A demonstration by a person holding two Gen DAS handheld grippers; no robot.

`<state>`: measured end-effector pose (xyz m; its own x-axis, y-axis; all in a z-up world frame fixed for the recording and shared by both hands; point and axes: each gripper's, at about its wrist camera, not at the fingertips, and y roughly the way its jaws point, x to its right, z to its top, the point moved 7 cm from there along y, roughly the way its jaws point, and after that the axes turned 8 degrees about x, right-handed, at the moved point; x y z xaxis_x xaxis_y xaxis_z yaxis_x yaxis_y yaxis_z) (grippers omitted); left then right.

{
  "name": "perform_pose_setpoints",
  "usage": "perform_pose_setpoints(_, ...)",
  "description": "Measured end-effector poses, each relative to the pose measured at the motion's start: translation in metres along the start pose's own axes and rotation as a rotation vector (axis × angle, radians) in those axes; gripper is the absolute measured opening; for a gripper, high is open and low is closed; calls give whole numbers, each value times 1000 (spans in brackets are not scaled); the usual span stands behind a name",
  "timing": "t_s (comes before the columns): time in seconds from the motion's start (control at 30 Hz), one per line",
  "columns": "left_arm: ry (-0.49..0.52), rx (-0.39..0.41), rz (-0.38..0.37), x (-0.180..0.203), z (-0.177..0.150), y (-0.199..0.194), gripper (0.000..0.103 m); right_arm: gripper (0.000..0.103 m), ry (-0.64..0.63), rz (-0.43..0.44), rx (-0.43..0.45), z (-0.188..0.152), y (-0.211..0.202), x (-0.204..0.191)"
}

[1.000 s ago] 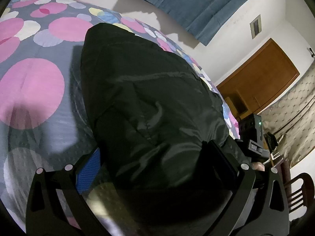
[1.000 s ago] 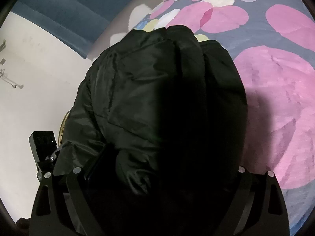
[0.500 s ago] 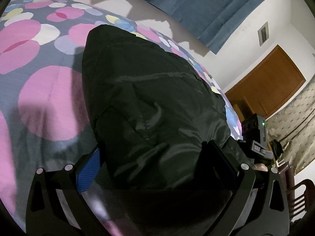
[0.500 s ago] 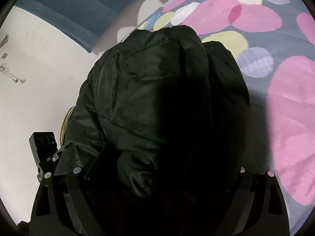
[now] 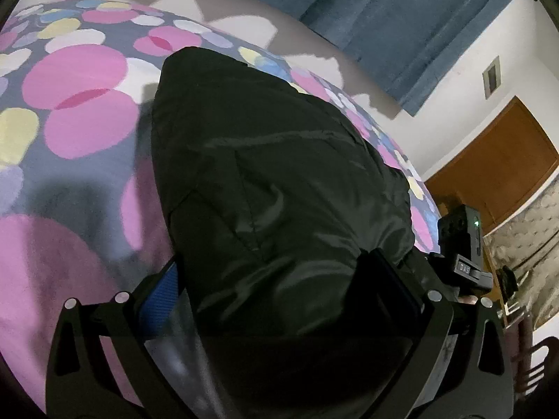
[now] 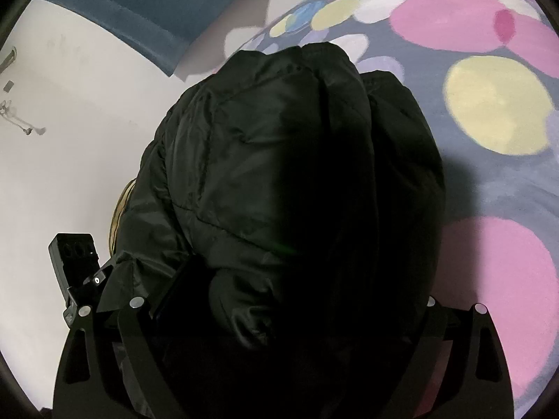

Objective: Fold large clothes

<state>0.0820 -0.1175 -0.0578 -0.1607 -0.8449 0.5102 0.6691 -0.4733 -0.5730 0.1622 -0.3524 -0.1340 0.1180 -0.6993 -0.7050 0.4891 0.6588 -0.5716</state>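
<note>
A black padded jacket (image 5: 272,188) hangs between both grippers above a bed cover with pink, yellow and white circles (image 5: 80,122). My left gripper (image 5: 276,279) is shut on one bunched edge of the jacket, a blue pad (image 5: 159,296) showing at its left finger. In the right wrist view the same black jacket (image 6: 297,181) fills the middle, and my right gripper (image 6: 290,300) is shut on another part of it. The fabric hides both pairs of fingertips. Each view shows the other gripper's black camera block at its edge.
Past the bed stand a blue curtain (image 5: 394,24), a white wall and a brown wooden door (image 5: 496,171). A dark chair (image 5: 538,359) sits at the right edge. The spotted cover (image 6: 496,111) spreads to the right in the right wrist view.
Both grippers have carried the jacket further across the bed towards the headboard side; the cover pattern has slid beneath. The grip on the jacket is unchanged.
</note>
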Motion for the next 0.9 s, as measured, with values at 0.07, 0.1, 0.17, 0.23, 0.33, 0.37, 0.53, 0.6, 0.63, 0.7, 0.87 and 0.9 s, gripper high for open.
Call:
perform_pose_setpoints(0.07,-2,7,10,-8,5,-2,100,92,-6,2,-5,4,8,-4)
perform_pose_setpoints(0.1,-6,11,14,-12,8,-3,100,92,-8,3,-6,2,10,-5)
perform_pose_setpoints(0.17,-10,17,23,-18,12,-4,100,92,-7,6,-9,4,14,-4)
perform_pose_setpoints(0.23,-8,20,30,-23,16,-4,100,92,-4,8,-10,5,17,-4)
perform_pose_setpoints(0.33,-6,19,35,-28,22,-3,100,92,1,12,-11,3,15,-1)
perform_pose_setpoints(0.37,-6,19,36,-29,24,-3,100,92,3,14,-10,0,13,1)
perform_pose_setpoints(0.53,-9,26,48,-35,26,-6,101,92,7,23,-13,-4,19,-7)
perform_pose_setpoints(0.6,-10,27,50,-37,27,-6,101,92,14,30,-18,-2,26,-10)
perform_pose_setpoints(0.63,-11,28,51,-36,26,-7,101,92,15,33,-19,-3,25,-8)
perform_pose_setpoints(0.7,-11,29,53,-36,25,-7,101,92,16,35,-21,-3,24,-7)
perform_pose_setpoints(0.87,-8,31,58,-36,27,-6,101,92,16,39,-20,-8,17,-6)
perform_pose_setpoints(0.9,-7,33,60,-35,26,-7,101,92,15,39,-20,-8,18,-8)
